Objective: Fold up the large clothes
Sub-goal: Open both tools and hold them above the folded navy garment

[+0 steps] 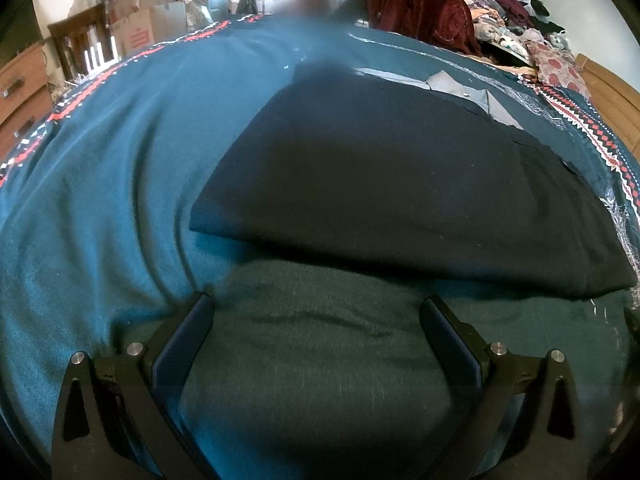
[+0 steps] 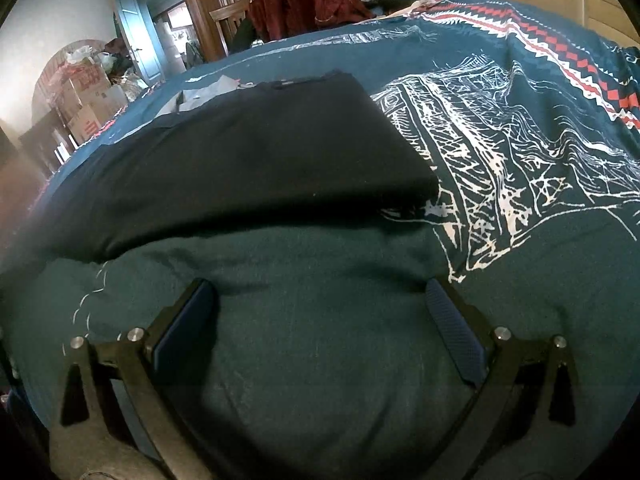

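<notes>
1 folded black garment (image 1: 400, 184) flat on teal bedspread (image 1: 120, 160), grey lining at far end. 2 grippers just short of garment's near edge: left gripper (image 1: 316, 312) and right gripper (image 2: 320, 296) both spread wide, empty. 1 maroon garment (image 1: 416, 4) beyond garment, off bedspread.

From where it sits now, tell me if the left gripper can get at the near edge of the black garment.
Probably yes. The left gripper is open and empty, low over the teal bedspread, and the folded black garment lies straight ahead. Only bare bedspread lies between the gripper and the garment's near edge.
</notes>
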Demonstrator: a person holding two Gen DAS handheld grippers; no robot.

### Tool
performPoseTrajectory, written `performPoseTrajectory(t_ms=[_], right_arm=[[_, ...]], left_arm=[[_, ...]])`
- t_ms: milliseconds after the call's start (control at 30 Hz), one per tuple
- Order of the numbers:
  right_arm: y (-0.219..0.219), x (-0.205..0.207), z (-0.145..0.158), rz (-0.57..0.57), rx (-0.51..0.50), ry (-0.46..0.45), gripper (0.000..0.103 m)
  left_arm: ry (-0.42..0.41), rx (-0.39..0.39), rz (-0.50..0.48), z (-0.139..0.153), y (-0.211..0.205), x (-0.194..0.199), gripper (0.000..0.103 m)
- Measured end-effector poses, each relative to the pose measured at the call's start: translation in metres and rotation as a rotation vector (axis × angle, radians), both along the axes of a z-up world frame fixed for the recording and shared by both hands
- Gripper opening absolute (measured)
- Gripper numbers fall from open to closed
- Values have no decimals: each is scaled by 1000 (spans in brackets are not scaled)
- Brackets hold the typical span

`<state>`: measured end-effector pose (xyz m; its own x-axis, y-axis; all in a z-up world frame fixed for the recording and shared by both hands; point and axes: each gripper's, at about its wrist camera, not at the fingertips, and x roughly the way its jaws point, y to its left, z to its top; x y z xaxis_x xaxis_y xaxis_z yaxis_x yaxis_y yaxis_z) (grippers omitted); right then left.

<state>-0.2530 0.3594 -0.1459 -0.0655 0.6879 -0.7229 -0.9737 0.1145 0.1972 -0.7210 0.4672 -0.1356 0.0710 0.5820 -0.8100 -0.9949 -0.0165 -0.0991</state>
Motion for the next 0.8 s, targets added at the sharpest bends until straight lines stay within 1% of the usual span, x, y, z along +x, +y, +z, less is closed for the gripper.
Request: performPoseTrajectory(t_ms=[467,567,600,667,700,767,800], right_arm=[[0,0,0,1,1,0,103],[0,0,0,0,0,-4,103],[0,0,0,-1,0,-4,103],[0,0,0,-2,1,-5,103],[0,1,0,-2,1,-4,103],[0,0,0,-2,1,-4,103],[0,0,0,-2,1,-4,103]], left_arm=[[-5,4,0,1,0,0,103],[-41,3,-9,5,-1,-4,103],[-72,2,-17,8,-2,-7,103],[-209,3,-26,17,-6,-21,102],[-294,10,-20,22,-9,-29,102],[-507,42,-11,32,-16,-47,102],[-591,58,-4,36,-17,-53,102]])
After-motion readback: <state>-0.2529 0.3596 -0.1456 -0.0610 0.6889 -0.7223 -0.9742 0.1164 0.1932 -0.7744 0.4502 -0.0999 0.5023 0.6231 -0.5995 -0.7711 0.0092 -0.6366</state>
